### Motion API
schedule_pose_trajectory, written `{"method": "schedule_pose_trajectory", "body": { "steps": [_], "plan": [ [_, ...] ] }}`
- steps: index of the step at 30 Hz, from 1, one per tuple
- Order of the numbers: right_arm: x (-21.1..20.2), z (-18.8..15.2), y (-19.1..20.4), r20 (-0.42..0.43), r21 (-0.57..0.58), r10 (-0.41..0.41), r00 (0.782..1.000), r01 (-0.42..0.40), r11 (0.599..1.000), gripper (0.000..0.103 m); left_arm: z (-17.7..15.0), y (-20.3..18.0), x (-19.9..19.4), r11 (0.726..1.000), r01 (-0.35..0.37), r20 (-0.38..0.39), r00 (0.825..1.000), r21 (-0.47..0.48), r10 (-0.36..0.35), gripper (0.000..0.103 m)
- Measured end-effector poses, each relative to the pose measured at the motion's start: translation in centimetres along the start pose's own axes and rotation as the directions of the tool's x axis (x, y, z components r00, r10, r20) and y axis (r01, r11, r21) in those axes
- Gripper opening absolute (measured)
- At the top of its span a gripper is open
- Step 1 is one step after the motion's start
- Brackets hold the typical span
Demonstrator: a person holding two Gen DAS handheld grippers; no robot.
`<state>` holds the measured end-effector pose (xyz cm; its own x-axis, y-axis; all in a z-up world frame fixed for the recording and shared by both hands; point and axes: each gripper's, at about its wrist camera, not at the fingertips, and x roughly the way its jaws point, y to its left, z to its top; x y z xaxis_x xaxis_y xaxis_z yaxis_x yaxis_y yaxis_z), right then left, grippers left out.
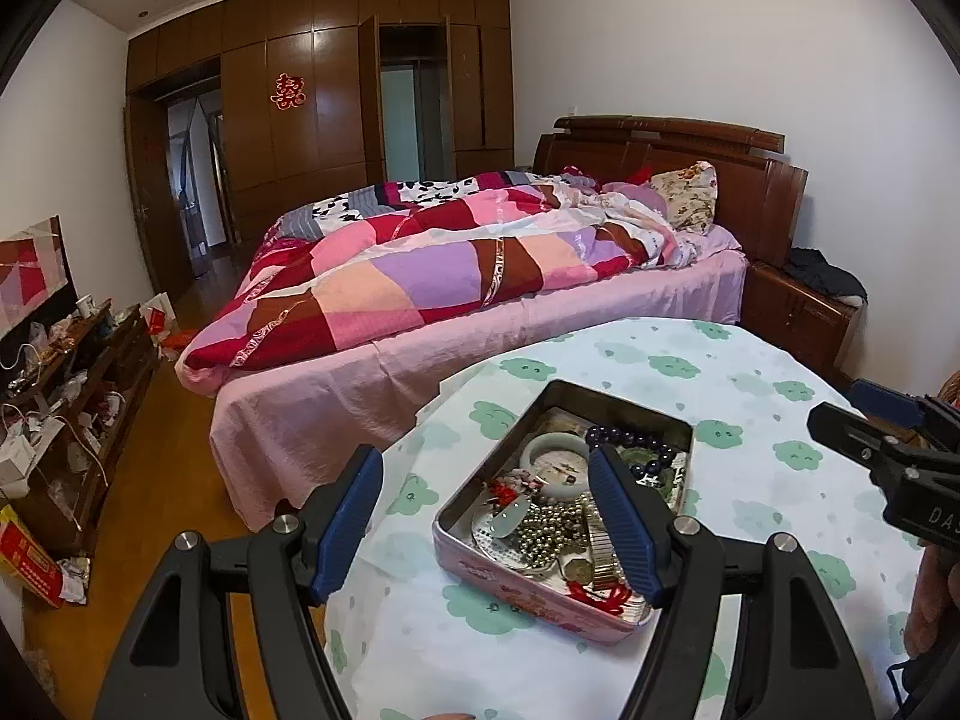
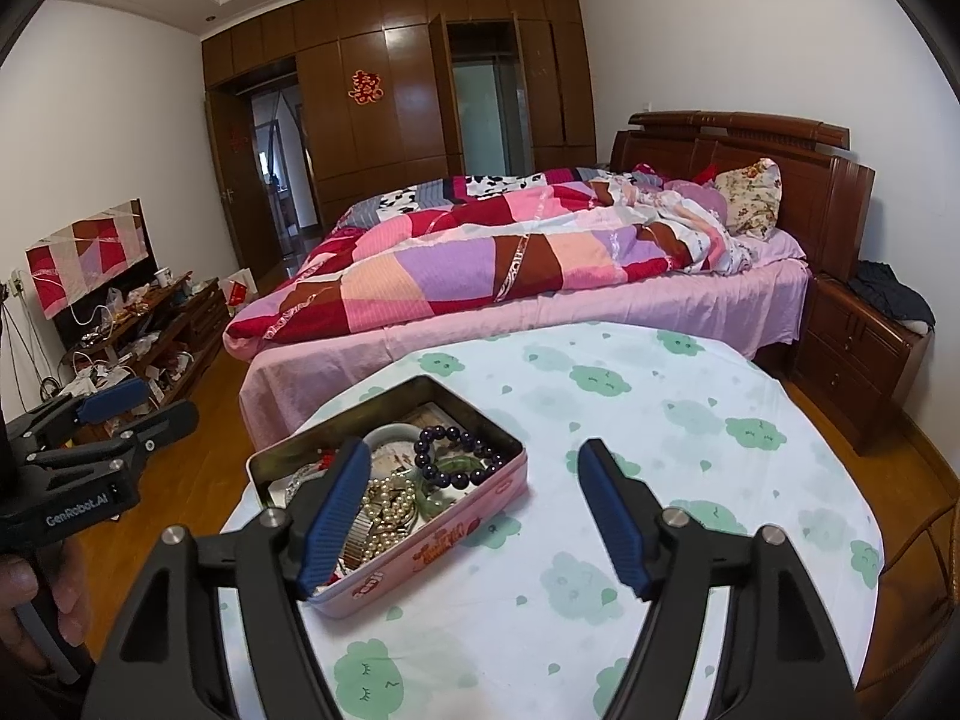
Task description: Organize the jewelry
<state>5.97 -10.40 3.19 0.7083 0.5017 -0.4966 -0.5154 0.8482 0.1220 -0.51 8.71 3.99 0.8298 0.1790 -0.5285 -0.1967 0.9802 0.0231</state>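
Observation:
A pink tin box (image 1: pixel 540 606) lies open on the round table (image 1: pixel 750 372), whose white cloth has green clouds. Inside it are a pale jade bangle (image 1: pixel 555 456), a dark purple bead bracelet (image 1: pixel 630 438), pearl beads (image 1: pixel 552 522), a watch and red string. My left gripper (image 1: pixel 483 453) hovers open over the tin's left end, nothing between its pads. The right gripper (image 1: pixel 837 405) shows at the right edge. In the right wrist view my right gripper (image 2: pixel 474 450) stands open above the tin box (image 2: pixel 420 552) at its right end. The bead bracelet (image 2: pixel 456 438) and pearls (image 2: pixel 390 498) lie inside. The left gripper (image 2: pixel 162 402) is at the far left, held by a hand (image 2: pixel 30 588).
A bed (image 2: pixel 600 306) with a patchwork quilt stands just behind the table. A wooden nightstand (image 2: pixel 858 354) is at the right. A cluttered low cabinet (image 2: pixel 150 330) lines the left wall. Bare cloth (image 2: pixel 660 420) lies to the tin's right.

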Motion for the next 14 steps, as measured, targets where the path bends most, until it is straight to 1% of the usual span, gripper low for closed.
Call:
{"method": "schedule_pose_trajectory", "body": {
  "steps": [7, 11, 14],
  "plan": [
    [0.01, -0.1, -0.07, -0.003, 0.0, 0.0, 1.0, 0.0, 1.0, 0.076, -0.04, 0.34, 0.26, 1.0, -0.006, -0.007, 1.0, -0.021, 0.005, 0.072],
    [0.08, -0.31, -0.16, -0.004, 0.001, -0.001, 1.0, 0.001, 1.0, 0.078, -0.26, 0.15, 0.49, 0.999, -0.035, -0.002, 0.999, -0.001, 0.035, 0.073],
    [0.1, -0.65, -0.37, -0.005, 0.002, -0.004, 1.0, 0.004, 1.0, 0.078, -0.31, -0.03, 0.6, 1.0, -0.03, -0.003, 1.0, 0.001, 0.03, 0.073]
  ]
}}
